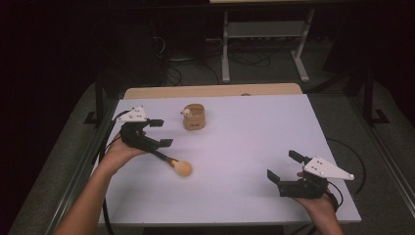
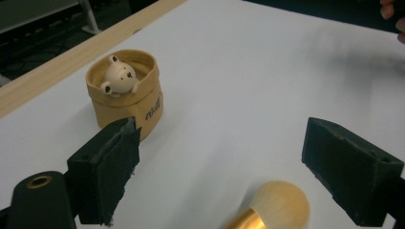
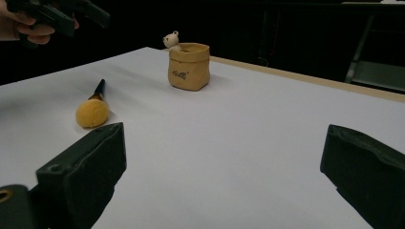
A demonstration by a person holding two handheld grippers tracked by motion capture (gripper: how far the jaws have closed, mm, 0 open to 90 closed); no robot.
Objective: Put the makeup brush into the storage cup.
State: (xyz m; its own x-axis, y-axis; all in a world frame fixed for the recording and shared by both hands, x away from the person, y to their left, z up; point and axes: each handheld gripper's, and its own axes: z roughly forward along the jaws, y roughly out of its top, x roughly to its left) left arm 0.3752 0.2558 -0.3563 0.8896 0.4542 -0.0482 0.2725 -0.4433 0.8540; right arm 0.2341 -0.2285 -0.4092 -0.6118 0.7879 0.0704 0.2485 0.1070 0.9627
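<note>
Both grippers' jaws gape; brush [image 1: 175, 164] lies diagonally, head toward table [image 1: 254, 147] centre.

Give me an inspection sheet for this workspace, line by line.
Surface: white table top, wooden strip along the far edge.
Job's things: makeup brush lying flat, tan head toward the middle; tan pouch-shaped holder upright, small bear figure on its rim.
Clutter: nothing seen.
Grippers: left hand-held gripper open above the brush handle; right hand-held gripper open, holding nothing.
Cables: black cable at the left table edge.
Surroundings: dark room, grey metal frame behind.
</note>
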